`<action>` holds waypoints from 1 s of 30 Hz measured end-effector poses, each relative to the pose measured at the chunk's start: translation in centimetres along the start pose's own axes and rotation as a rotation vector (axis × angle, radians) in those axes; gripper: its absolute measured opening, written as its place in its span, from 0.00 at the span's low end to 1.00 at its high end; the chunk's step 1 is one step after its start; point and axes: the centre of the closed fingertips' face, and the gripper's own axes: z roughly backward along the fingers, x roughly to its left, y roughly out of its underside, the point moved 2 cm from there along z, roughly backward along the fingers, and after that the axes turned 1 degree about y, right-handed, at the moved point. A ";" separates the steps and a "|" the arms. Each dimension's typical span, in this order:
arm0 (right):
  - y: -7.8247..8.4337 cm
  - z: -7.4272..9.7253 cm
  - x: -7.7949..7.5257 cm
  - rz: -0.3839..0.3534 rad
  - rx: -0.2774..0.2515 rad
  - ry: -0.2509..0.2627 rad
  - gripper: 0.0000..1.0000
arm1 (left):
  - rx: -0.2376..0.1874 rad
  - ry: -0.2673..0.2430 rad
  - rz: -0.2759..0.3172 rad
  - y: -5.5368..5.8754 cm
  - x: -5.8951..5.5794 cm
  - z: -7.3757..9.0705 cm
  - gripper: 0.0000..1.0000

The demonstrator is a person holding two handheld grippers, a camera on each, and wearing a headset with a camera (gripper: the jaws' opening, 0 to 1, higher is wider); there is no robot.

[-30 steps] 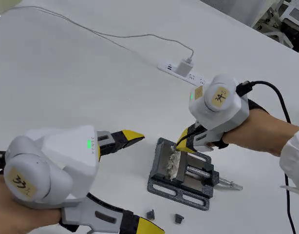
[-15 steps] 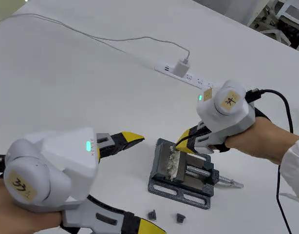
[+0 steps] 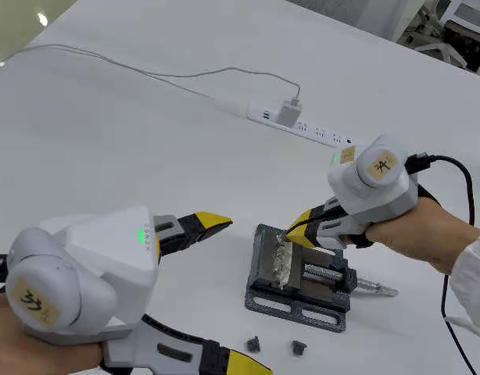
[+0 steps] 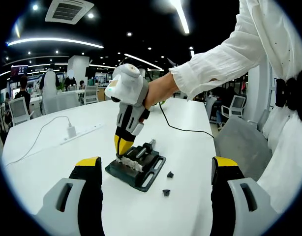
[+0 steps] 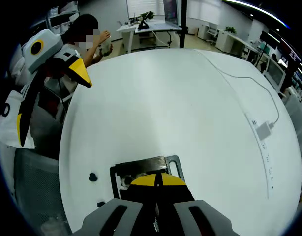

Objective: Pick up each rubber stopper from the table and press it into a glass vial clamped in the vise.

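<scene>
The left gripper (image 3: pixel 238 293) gapes wide; the right gripper (image 5: pixel 158 180) points down, jaws together.

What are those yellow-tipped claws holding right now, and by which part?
The left gripper is open and empty. The right gripper is shut over the vise; whether its tips pinch anything cannot be told.

Chunky white moulded shells here, black jaws tipped in bright yellow on the left gripper (image 3: pixel 238 294) and the right gripper (image 3: pixel 293 229) alike. A small green light (image 3: pixel 141 234) glows on the left shell, a tan sticker (image 3: pixel 33 301) reading "33" by hand sits on its round end cap, and a second handwritten sticker (image 3: pixel 382 164) tops the right one. A black cable (image 3: pixel 459 172) loops off the right gripper, and a white shirt sleeve (image 3: pixel 474 273) covers that arm.
</scene>
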 end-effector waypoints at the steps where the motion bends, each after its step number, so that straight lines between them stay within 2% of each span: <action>1: 0.0 0.0 -0.1 -0.008 -0.006 -0.003 0.00 | 0.000 0.000 -0.001 0.0 0.0 0.0 0.91; 2: 0.0 0.0 -0.1 -0.053 -0.026 -0.008 0.00 | 0.004 0.000 -0.005 -0.1 -0.1 -0.1 0.91; 5: 0.1 0.1 -0.2 -0.120 -0.066 -0.005 0.00 | 0.005 0.000 -0.009 -0.3 -0.3 0.0 0.91; 12: 0.0 0.2 -0.1 -0.132 -0.084 0.026 0.00 | 0.015 -0.005 -0.022 -0.5 -0.6 0.4 0.91; 20: 0.6 0.8 0.1 -0.106 -0.072 0.052 0.00 | 0.019 -0.013 -0.030 -0.8 -0.9 0.7 0.91; 27: 0.8 2.0 0.5 -0.106 -0.111 0.069 0.00 | 0.023 -0.012 -0.039 -1.0 -1.1 0.7 0.91; 30: 0.8 2.5 0.9 -0.109 -0.125 0.078 0.03 | 0.027 -0.011 -0.047 -1.1 -1.2 0.7 0.91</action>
